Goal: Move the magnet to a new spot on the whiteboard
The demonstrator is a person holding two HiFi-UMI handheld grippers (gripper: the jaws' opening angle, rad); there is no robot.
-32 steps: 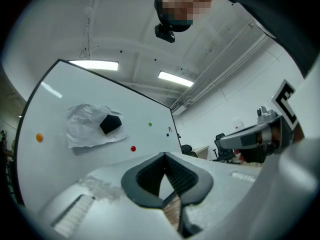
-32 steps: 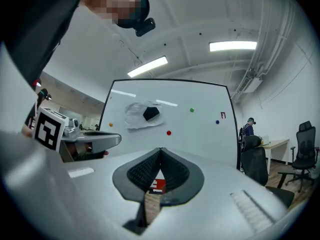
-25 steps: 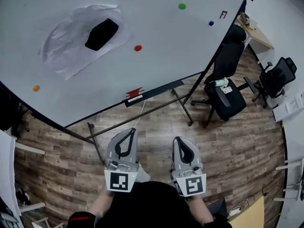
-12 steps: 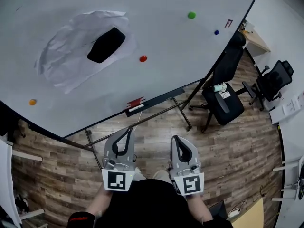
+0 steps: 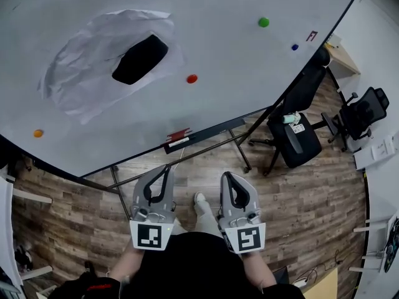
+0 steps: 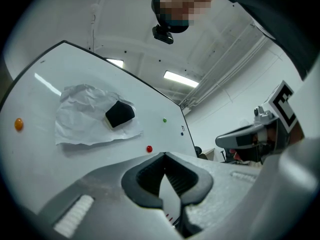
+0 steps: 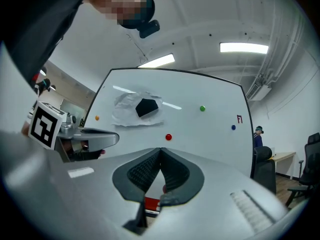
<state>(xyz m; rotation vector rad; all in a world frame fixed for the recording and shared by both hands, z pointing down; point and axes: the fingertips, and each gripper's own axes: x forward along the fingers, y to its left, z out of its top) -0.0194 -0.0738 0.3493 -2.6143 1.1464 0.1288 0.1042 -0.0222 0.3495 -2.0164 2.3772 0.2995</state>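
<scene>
Both grippers before the whiteboard (image 5: 249, 86). The left gripper (image 5: 165, 168) and right gripper (image 5: 225, 175) are held side by side below the board's bottom edge, well apart from it. Each has its jaws pressed together with nothing between them. The red magnet (image 5: 192, 78) sits in the board's lower middle, above the marker tray (image 5: 215, 128). It is the magnet nearest the grippers and roughly in line with the gap between them. It is a round dot, so no long axis or heading can be read. A green magnet (image 5: 264, 22) and a blue magnet (image 5: 295, 47) lie toward the right edge, and an orange magnet (image 5: 38, 132) lies near the lower left edge. Left of the red magnet, a black block (image 5: 140, 58) rests on crumpled paper (image 5: 81, 83), its long axis running lower left to upper right.
</scene>
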